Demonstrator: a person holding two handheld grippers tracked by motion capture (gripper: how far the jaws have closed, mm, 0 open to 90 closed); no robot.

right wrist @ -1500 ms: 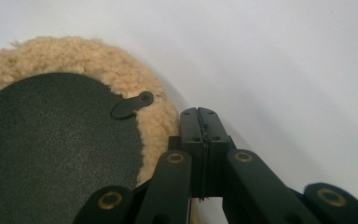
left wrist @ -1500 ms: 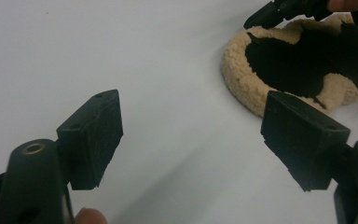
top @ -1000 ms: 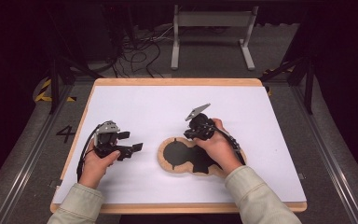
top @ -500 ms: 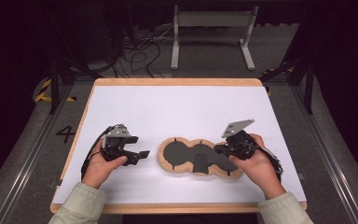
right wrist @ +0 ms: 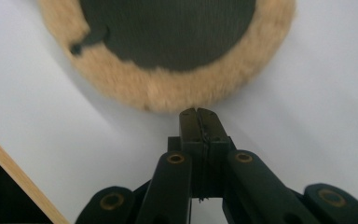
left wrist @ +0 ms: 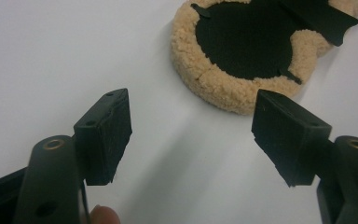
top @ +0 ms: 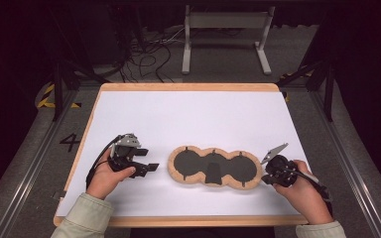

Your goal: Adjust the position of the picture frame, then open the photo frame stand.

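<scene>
— Right, what's nearest me?

— My two hands at the desk's (top: 188, 101) near edge. I see the left gripper (top: 149, 168) with jaws spread wide; they have just been closing a little, with nothing between them. The right gripper (top: 264, 178) has its jaws pressed together, empty.

— And the fleece pad?

— The fleece pad (top: 214, 167) lies flat between the two grippers, dark side up with a tan fuzzy rim. In the right gripper view the fleece pad (right wrist: 168, 88) sits just beyond the closed tips. In the left gripper view it lies a little ahead of the open jaws, apart from them.

— Farther back?

— Bare white desk, then a metal stand (top: 223, 22) on the floor.
</scene>
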